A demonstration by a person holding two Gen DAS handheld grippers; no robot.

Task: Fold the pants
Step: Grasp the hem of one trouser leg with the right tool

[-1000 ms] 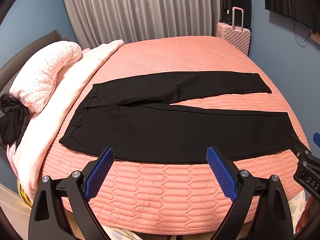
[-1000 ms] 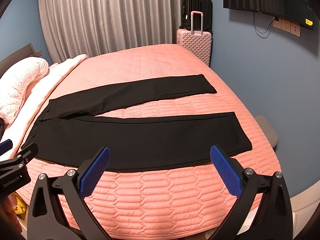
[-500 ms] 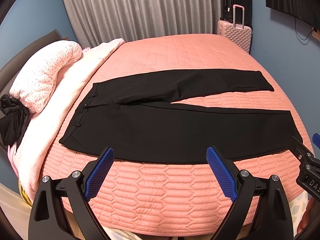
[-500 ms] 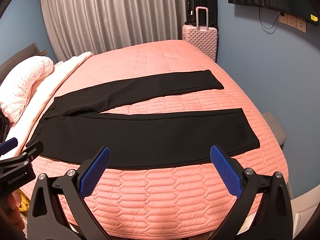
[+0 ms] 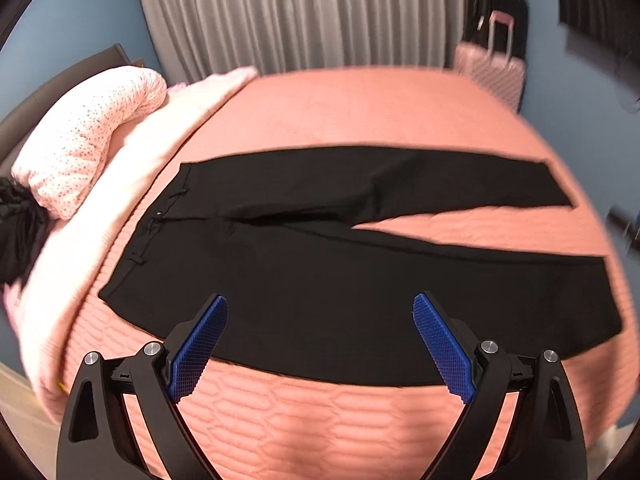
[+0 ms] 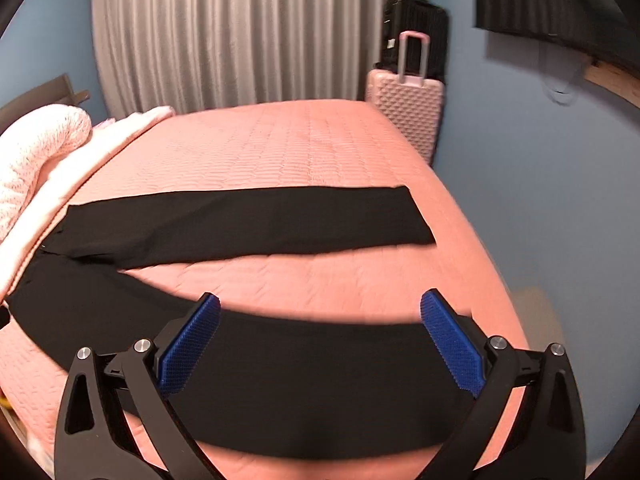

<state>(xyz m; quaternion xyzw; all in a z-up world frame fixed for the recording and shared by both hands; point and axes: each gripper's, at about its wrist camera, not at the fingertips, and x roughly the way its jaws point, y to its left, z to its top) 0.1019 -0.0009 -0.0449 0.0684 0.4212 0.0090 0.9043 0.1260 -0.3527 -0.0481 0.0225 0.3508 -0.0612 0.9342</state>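
Black pants [image 5: 320, 272] lie flat on the pink quilted bed [image 5: 360, 112], waistband to the left, both legs spread apart toward the right. My left gripper [image 5: 320, 344] hangs open over the near edge of the near leg, close to the hip. In the right wrist view the pants [image 6: 248, 220] stretch across the bed, and my right gripper [image 6: 320, 340] is open above the near leg, toward its hem end. Blue pads [image 6: 452, 344] hold nothing.
A rolled speckled duvet [image 5: 88, 136] and a pale pink blanket [image 5: 132, 168] lie along the bed's left side. A pink suitcase [image 6: 408, 112] with a black one behind it stands by the grey curtain [image 6: 240, 32]. A blue wall is to the right.
Both grippers have moved forward and down toward the bed, so the near pant leg now lies between their fingers. The pants have not moved.
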